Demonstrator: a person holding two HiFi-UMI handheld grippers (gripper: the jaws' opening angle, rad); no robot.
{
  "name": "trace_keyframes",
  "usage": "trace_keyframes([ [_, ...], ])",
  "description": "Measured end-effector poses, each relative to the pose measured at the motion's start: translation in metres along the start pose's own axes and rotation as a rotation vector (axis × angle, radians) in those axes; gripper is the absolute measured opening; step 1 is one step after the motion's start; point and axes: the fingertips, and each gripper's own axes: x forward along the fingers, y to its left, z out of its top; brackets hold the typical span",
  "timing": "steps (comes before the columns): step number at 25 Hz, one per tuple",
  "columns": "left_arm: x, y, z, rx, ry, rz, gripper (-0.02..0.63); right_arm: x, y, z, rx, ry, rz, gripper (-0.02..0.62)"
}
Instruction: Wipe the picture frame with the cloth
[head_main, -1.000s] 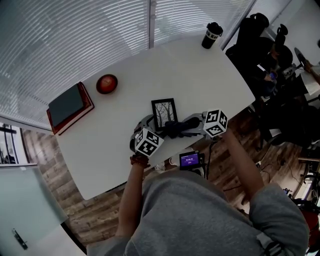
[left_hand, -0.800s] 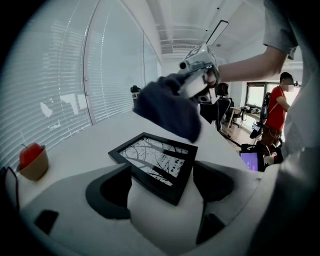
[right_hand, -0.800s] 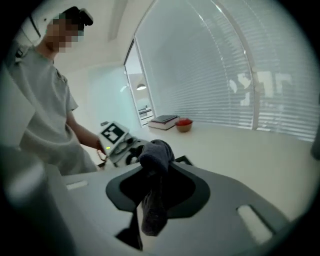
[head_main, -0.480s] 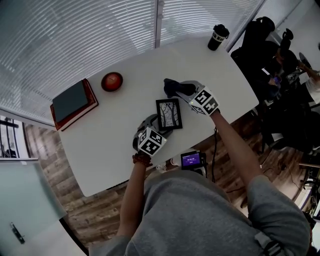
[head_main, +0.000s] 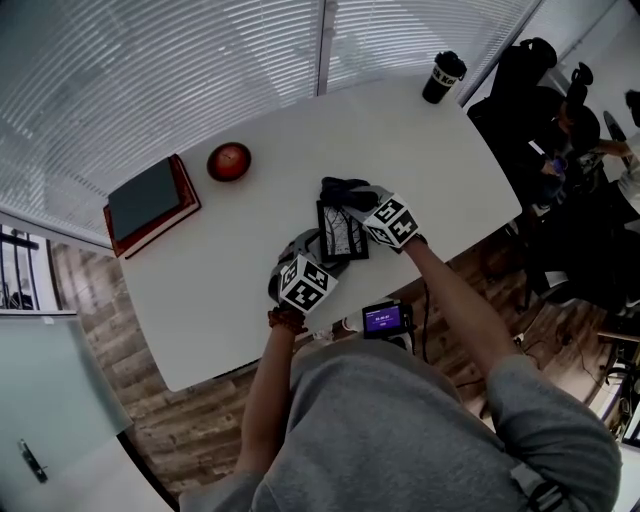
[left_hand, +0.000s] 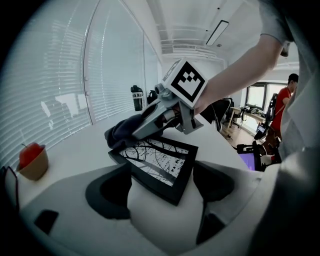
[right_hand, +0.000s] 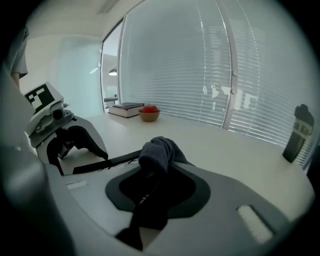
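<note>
A black picture frame (head_main: 340, 234) with a tree print lies tilted on the white table (head_main: 440, 150), its near corner between the jaws of my left gripper (head_main: 318, 250). In the left gripper view both pads sit against the frame (left_hand: 159, 164), so my left gripper (left_hand: 161, 176) is shut on it. My right gripper (head_main: 352, 202) is shut on a dark cloth (head_main: 342, 189) that rests on the frame's far end. In the right gripper view the cloth (right_hand: 156, 152) bulges from between the jaws of my right gripper (right_hand: 157, 172). The thin frame edge (right_hand: 107, 162) runs toward the left gripper (right_hand: 70, 136).
A red apple in a small bowl (head_main: 229, 161) and a stack of books (head_main: 150, 203) sit at the table's far left. A dark travel cup (head_main: 443, 76) stands at the far right corner. Window blinds (head_main: 180, 70) run behind the table. A chair and people (head_main: 560, 120) are at right.
My right gripper carried the cloth from the frame's near end up along it, past the far end, then back a little onto the far end. The left gripper and frame stayed put.
</note>
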Motion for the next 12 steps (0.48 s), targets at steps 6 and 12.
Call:
trace_keyframes([
  [6,0.001,0.0,0.0,-0.003,0.0,-0.001,0.374,-0.006,0.01,-0.003,-0.06,0.01,0.018,0.101],
  [12,-0.001,-0.002,0.001,0.0,0.0,0.0,0.374,-0.011,0.033,-0.015,-0.166,0.05,0.047,0.097],
])
